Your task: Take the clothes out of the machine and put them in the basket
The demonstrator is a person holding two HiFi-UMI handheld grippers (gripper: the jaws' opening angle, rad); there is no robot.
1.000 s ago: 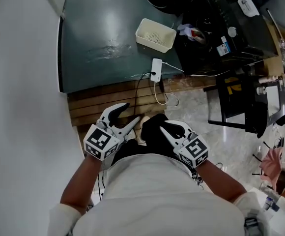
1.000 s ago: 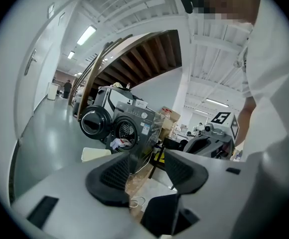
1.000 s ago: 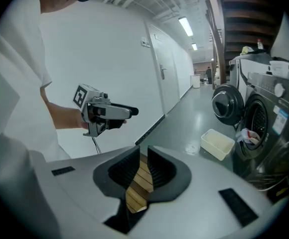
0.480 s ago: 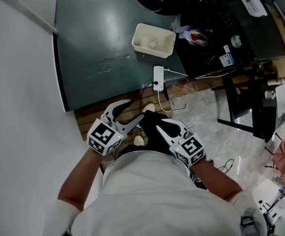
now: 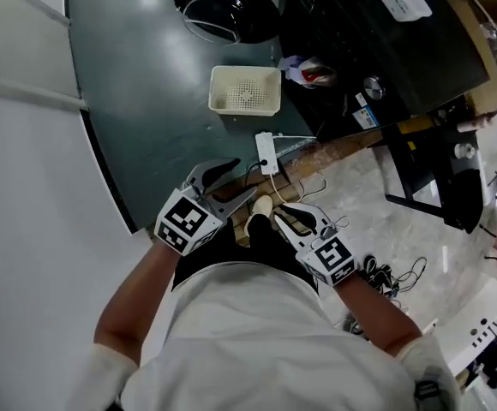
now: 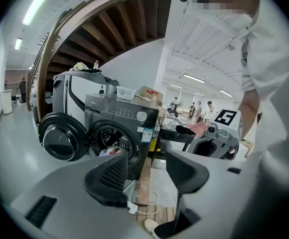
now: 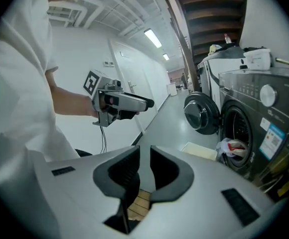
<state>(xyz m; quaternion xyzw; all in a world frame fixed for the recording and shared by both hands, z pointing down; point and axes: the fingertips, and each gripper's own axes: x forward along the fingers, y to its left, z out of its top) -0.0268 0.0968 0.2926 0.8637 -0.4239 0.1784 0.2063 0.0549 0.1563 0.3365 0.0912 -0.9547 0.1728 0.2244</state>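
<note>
The dark washing machine (image 5: 368,32) stands with its round door (image 5: 218,11) swung open. Red and white clothes (image 5: 308,71) spill from the drum mouth. A white perforated basket (image 5: 246,90) sits on the grey-green floor in front of it. My left gripper (image 5: 238,182) is open and has just been opening, with nothing between its pads. In the left gripper view the left gripper (image 6: 147,166) points at the machine (image 6: 119,128) and the clothes (image 6: 109,151). My right gripper (image 5: 278,218) shows a narrow gap and holds nothing. The right gripper view shows the right gripper (image 7: 144,166), the clothes (image 7: 231,147) and the basket (image 7: 199,151).
A white power strip (image 5: 267,151) with trailing cable lies at the edge of a wooden slat strip, just ahead of the grippers. A black metal stand (image 5: 437,178) is to the right, with loose cables (image 5: 390,272) on the marble floor. A white wall (image 5: 26,187) runs along the left.
The person has stepped toward the machine, so the basket and door sit nearer in the head view. Both grippers have moved forward over the wooden strip. The left jaws stand slightly wider.
</note>
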